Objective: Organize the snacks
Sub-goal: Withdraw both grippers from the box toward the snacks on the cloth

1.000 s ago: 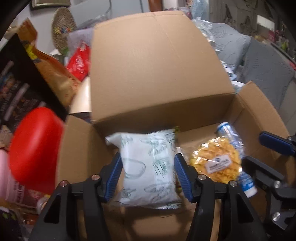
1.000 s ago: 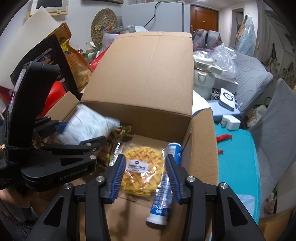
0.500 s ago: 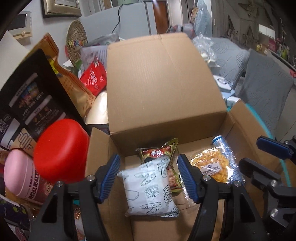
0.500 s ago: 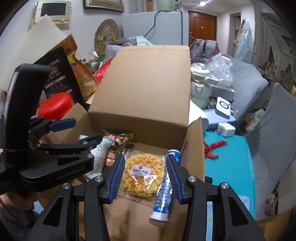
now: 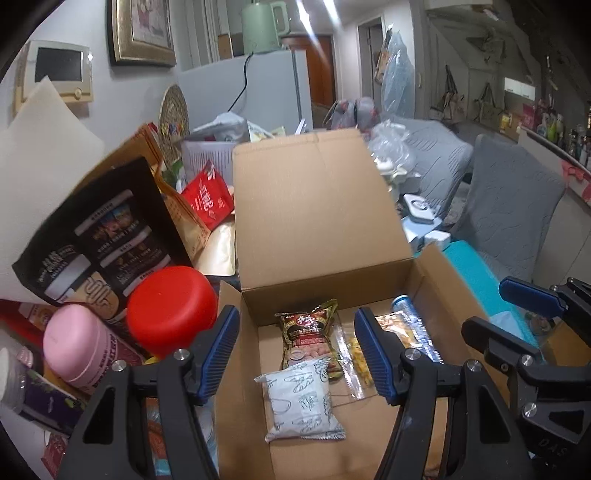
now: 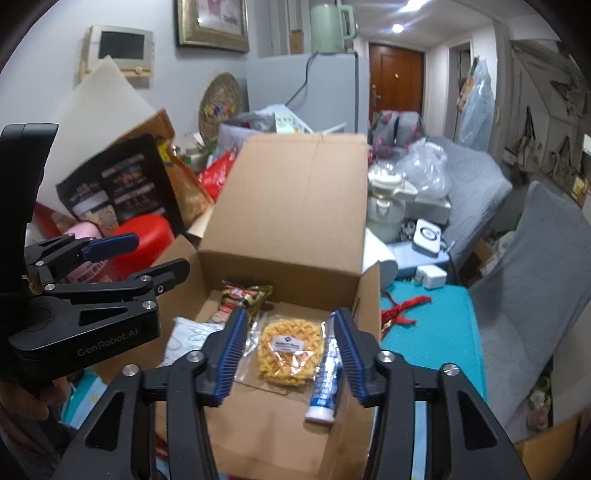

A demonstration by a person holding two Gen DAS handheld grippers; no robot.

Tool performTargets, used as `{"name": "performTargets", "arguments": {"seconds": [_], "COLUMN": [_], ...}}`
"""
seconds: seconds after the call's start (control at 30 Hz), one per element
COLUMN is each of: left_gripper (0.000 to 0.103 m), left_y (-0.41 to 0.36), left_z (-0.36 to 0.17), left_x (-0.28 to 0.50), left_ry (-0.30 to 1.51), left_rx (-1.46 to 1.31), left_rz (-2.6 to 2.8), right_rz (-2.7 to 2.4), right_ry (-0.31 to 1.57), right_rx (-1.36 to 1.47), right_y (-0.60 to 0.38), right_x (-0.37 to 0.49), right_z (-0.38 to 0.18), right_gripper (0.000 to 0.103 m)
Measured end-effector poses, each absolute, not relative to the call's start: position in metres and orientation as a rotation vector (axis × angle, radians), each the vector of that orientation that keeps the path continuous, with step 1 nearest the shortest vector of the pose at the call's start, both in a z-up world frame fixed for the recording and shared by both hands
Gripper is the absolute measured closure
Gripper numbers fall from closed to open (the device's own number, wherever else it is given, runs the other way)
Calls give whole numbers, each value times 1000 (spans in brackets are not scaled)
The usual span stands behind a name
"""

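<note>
Cardboard box (image 5: 436,273) holding four snacks: white packet (image 5: 301,402), dark packet (image 5: 308,334), yellow waffle bag (image 6: 290,347), blue tube (image 6: 325,380) partly hidden; left gripper (image 5: 295,354) and right gripper (image 6: 290,360) released, just widened, empty

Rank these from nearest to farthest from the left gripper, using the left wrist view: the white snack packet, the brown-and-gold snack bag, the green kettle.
1. white snack packet, on the box floor, between and below the left gripper fingers.
2. brown-and-gold snack bag, behind it, near the back wall.
3. green kettle, far back atop the fridge.

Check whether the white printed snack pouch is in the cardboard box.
In: the white printed snack pouch lies flat on the brown cardboard box floor, clear of the left gripper.
</note>
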State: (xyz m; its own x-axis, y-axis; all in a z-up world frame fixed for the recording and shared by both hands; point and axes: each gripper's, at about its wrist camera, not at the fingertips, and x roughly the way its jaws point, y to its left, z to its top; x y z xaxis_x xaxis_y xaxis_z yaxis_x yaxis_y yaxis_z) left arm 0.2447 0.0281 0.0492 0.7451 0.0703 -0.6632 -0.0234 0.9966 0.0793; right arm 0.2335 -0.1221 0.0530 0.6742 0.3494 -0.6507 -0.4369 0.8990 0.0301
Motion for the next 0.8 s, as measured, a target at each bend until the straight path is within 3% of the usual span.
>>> {"name": "performTargets", "arguments": {"seconds": [0.17, 0.47, 0.53, 0.57, 0.8], "left_gripper": [39, 38, 24, 22, 21], "left_y": [28, 29, 30, 32, 37], "left_z": [67, 97, 101, 102, 104], "left_x": [218, 167, 158, 152, 118], "left_ry": [683, 603, 592, 577, 556], "left_rx": [60, 44, 47, 47, 35], "left_rz": [23, -13, 6, 12, -10], "right_rz": [431, 407, 403, 401, 384], "right_ry": [638, 545, 532, 521, 472], "right_rx": [-142, -160, -164, -167, -161], "right_y": [-123, -123, -123, -121, -120], "right_x": [204, 149, 139, 132, 97], "right_z": [76, 107, 112, 114, 123], "right_gripper": [50, 38, 33, 31, 20]}}
